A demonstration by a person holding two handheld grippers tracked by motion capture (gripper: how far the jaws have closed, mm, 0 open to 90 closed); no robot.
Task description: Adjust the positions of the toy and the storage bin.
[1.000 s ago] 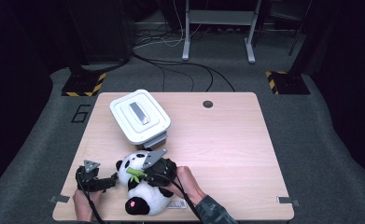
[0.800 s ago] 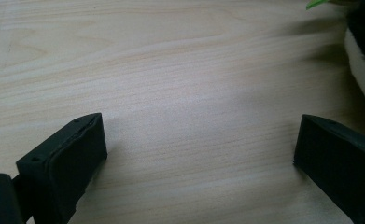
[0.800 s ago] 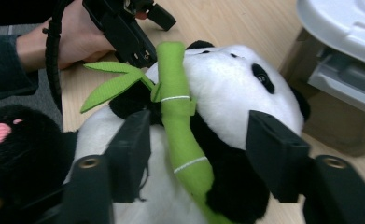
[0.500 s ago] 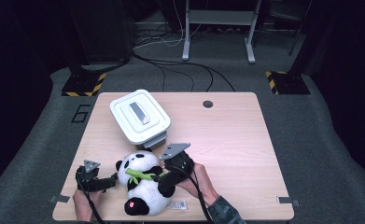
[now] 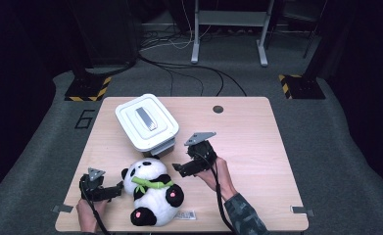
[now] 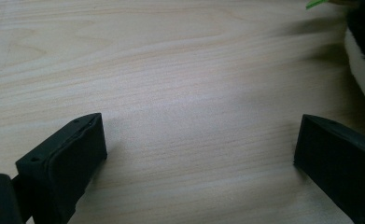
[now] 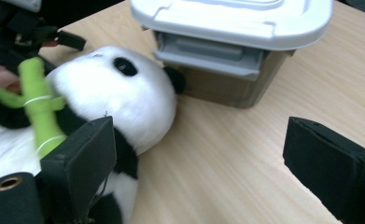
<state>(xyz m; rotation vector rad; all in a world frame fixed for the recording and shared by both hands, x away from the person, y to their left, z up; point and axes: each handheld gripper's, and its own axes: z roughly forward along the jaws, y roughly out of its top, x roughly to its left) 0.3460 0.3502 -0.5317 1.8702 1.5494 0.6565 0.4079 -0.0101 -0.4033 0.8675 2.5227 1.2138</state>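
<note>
Right gripper (image 5: 178, 169), jaws spread and empty, just beside the plush panda (image 5: 150, 191); left gripper (image 5: 118, 190) likewise spread.

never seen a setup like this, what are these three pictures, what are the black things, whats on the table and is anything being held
A person sits at a wooden table with a hand-held claw in each hand: the left claw and the right claw. The high view looks down from above. The other two pictures come from cameras riding on each claw, so the black blocks at the bottom are its jaws. On the table lie a plush panda holding a green bamboo stalk, and a white lidded box. Both claws are open and hold nothing.
</note>
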